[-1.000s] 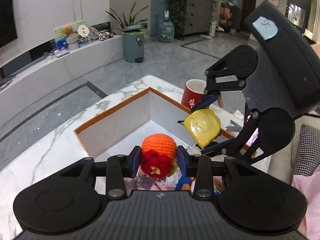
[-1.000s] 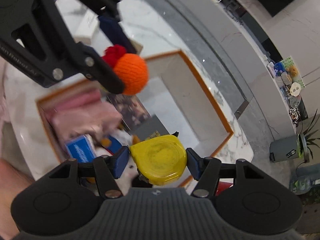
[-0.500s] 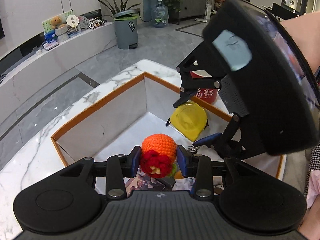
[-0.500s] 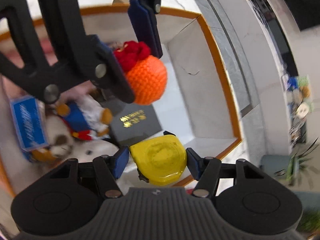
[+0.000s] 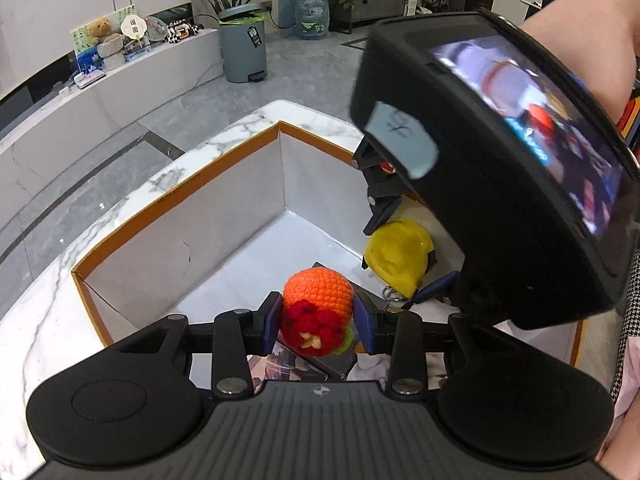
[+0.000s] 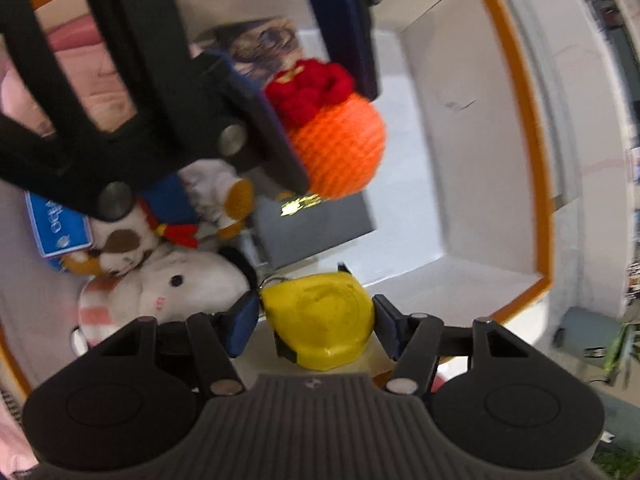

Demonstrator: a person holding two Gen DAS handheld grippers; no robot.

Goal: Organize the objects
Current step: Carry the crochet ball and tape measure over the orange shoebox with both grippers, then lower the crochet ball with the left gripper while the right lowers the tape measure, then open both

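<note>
Inspecting, left to right:
Left gripper (image 5: pixel 316 316): part-open, clamped on your crocheted orange ball (image 5: pixel 318 292), red woollen tuft facing the camera, above the box (image 5: pixel 180 200).
Right gripper (image 6: pixel 316 320): wider, gripping the yellow tape measure (image 6: pixel 320 320), scuffed casing, beside the plush toy (image 6: pixel 168 284).
Risk: your grippers crowd together; contact could dislodge either item.

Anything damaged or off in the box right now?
Only a small scuff or tear on the box's inner white wall. The crocheted orange ball and yellow tape measure sit squarely in their grippers; nothing spilled.
</note>
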